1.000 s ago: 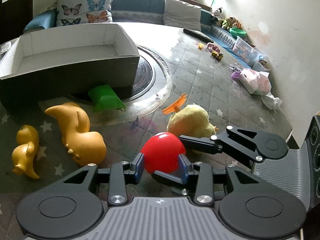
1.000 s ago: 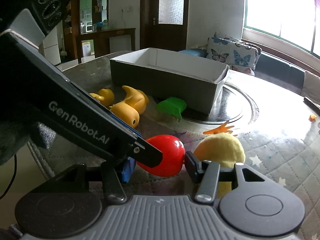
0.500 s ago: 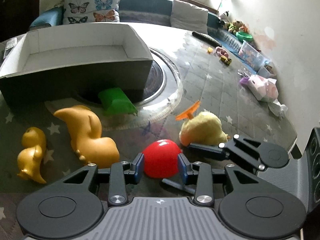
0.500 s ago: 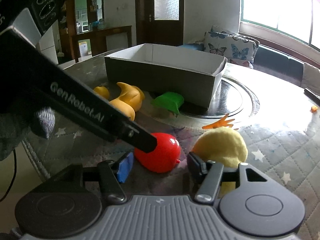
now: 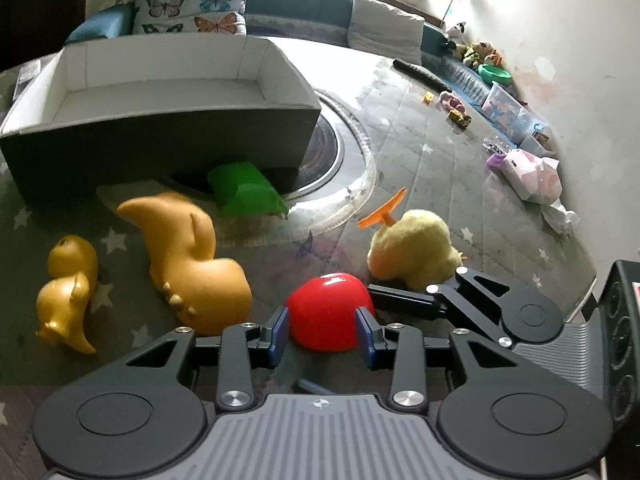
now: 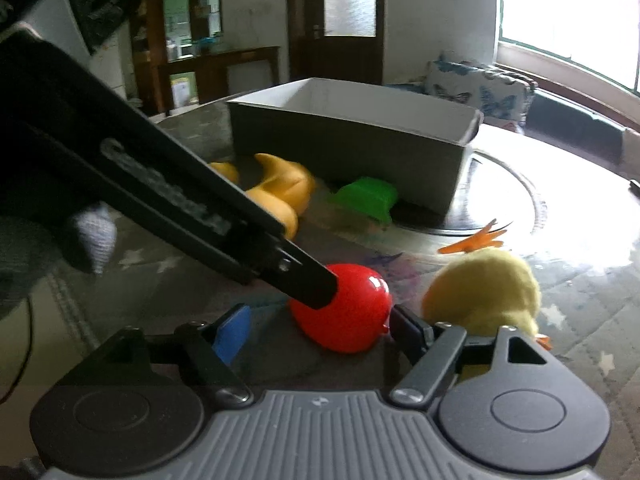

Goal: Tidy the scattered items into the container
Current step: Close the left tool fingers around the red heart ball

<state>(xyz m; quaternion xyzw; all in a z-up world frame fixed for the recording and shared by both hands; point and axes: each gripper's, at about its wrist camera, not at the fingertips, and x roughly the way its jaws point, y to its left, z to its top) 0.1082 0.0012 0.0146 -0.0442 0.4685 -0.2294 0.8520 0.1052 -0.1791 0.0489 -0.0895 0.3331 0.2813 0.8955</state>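
A red egg-shaped toy (image 5: pixel 326 312) sits between the blue pads of my left gripper (image 5: pixel 323 332), which is shut on it low over the table. My right gripper (image 6: pixel 320 330) straddles the same red toy (image 6: pixel 352 312) and its jaws are opening. Its blue left pad (image 6: pixel 232 332) stands clear of the toy. The left gripper's finger (image 6: pixel 312 284) crosses that view. The grey box (image 5: pixel 160 120) with white inner walls stands behind. On the table lie a yellow plush chick (image 5: pixel 416 248), a green block (image 5: pixel 244 194), a big orange-yellow toy (image 5: pixel 192 264) and a small golden duck (image 5: pixel 68 292).
A glass turntable (image 5: pixel 352 184) sits under the box's right end. Small toys and a pink bag (image 5: pixel 532 176) lie along the table's far right edge. A sofa with butterfly cushions (image 5: pixel 192 4) is behind. A gloved hand (image 6: pixel 92 236) shows at the left.
My right gripper's jaws have spread apart, off the red toy they were closed on. My left gripper keeps its hold on the toy. Both hands stayed nearly in place.
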